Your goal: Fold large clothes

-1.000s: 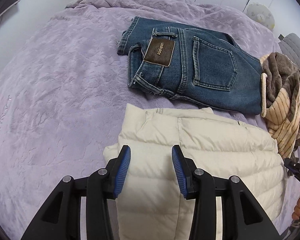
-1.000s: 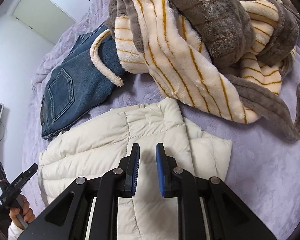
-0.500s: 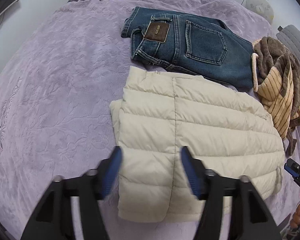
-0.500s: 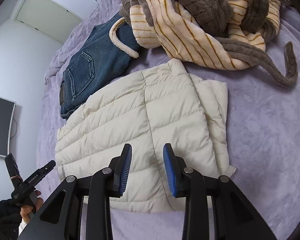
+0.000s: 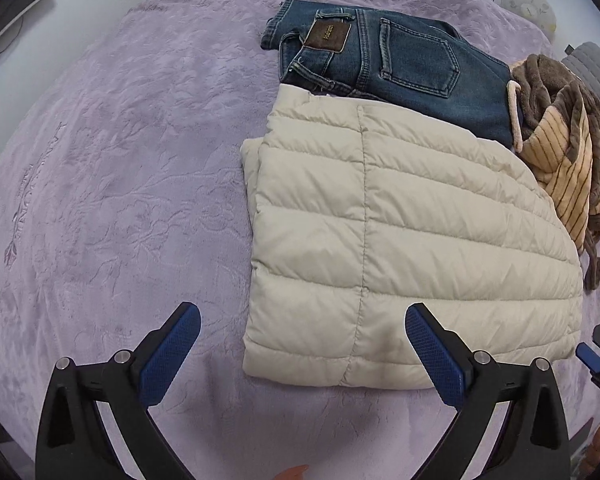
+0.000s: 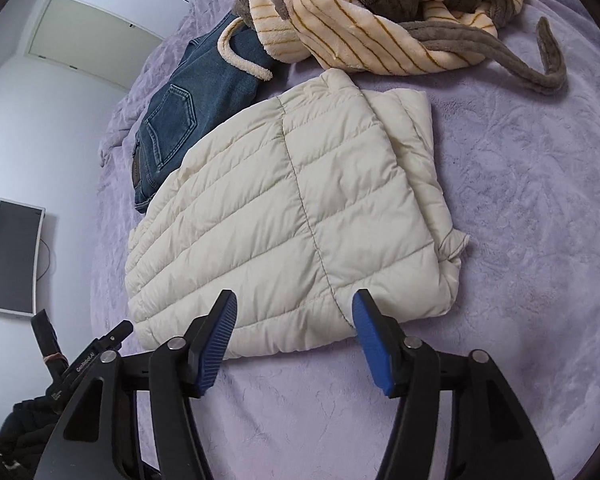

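**Now both jaws off the folded jacket**

Nearest to me, the left hand-held gripper (image 5: 302,342) has its jaws spread very wide and still opening, with nothing pressed between the blue pads; through its camera I see the near edge of the cream puffer jacket (image 5: 400,232) lying below and just beyond them. My right hand-held gripper (image 6: 294,320) is also opening, its jaws at a middling width, the pads hanging over the jacket's near hem without gripping it. I hold nothing in either one

The puffer jacket lies folded into a flat rectangle on the purple bedspread (image 5: 120,200), quilted side up, one seam running down its middle. From the right camera I see a doubled layer along its right edge, with a small tab of fabric sticking out

Beyond the jacket, touching its far edge, folded blue jeans (image 5: 400,52) lie with the back pocket and leather patch upward. Beside them, further right, a crumpled striped fleece robe (image 6: 360,12) sits in a heap, its brown belt (image 6: 512,60) trailing across the bedspread

A dark monitor (image 6: 14,256) hangs on the far wall
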`<state>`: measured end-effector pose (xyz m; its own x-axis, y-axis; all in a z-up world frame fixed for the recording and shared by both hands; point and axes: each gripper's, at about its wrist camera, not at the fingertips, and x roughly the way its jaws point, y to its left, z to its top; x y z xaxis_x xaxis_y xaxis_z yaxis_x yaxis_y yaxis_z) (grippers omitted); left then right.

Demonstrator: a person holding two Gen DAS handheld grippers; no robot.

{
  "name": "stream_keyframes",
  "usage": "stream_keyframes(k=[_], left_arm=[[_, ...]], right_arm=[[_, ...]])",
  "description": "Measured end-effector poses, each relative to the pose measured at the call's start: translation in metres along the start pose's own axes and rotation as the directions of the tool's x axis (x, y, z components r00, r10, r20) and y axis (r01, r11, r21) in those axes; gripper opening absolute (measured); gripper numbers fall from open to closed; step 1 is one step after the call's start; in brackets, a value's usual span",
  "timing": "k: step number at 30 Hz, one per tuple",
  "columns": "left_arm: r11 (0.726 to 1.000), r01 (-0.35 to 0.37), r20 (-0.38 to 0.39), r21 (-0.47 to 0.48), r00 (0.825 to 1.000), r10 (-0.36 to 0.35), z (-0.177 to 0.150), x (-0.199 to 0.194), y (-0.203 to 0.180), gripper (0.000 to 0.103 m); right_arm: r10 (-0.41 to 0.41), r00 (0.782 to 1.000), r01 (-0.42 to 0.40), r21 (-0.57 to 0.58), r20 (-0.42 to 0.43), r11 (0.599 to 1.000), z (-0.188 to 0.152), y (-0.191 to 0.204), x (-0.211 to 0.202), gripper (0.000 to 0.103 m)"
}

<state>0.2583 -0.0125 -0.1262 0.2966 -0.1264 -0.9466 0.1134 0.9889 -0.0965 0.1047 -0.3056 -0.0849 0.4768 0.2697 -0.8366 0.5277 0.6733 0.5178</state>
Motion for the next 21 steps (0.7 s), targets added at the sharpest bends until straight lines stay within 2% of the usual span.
stream_keyframes(k=[2, 6, 11, 13, 17, 21], left_arm=[[1.0, 0.013, -0.013, -0.017, 1.0, -0.014, -0.006, 0.002, 0.004, 0.102], [0.996, 0.051, -0.048, -0.077, 0.997, -0.054, -0.02, 0.007, 0.015, 0.102], [0.989, 0.045, -0.079, -0.143, 0.995, -0.056, -0.035, 0.015, 0.033, 0.102], [0.983, 0.072, -0.094, -0.167, 0.992, -0.089, -0.04, 0.019, 0.04, 0.102], [0.948, 0.186, -0.1, -0.26, 0.971, -0.218, -0.05, 0.025, 0.054, 0.102], [0.889, 0.288, -0.069, -0.355, 0.941, -0.332, -0.056, 0.033, 0.065, 0.102]], right_arm=[[0.028, 1.0, -0.028, 0.012, 0.008, 1.0, -0.007, -0.003, -0.001, 0.088], [0.072, 0.997, -0.071, 0.057, -0.013, 0.996, -0.019, -0.011, 0.005, 0.089], [0.084, 0.996, -0.082, 0.101, -0.016, 0.992, -0.028, -0.022, 0.01, 0.089], [0.088, 0.996, -0.086, 0.113, -0.015, 0.99, -0.03, -0.025, 0.012, 0.089], [0.1, 0.995, -0.096, 0.147, -0.02, 0.984, -0.036, -0.033, 0.016, 0.089], [0.17, 0.984, -0.152, 0.237, -0.056, 0.96, -0.037, -0.047, 0.027, 0.089]])
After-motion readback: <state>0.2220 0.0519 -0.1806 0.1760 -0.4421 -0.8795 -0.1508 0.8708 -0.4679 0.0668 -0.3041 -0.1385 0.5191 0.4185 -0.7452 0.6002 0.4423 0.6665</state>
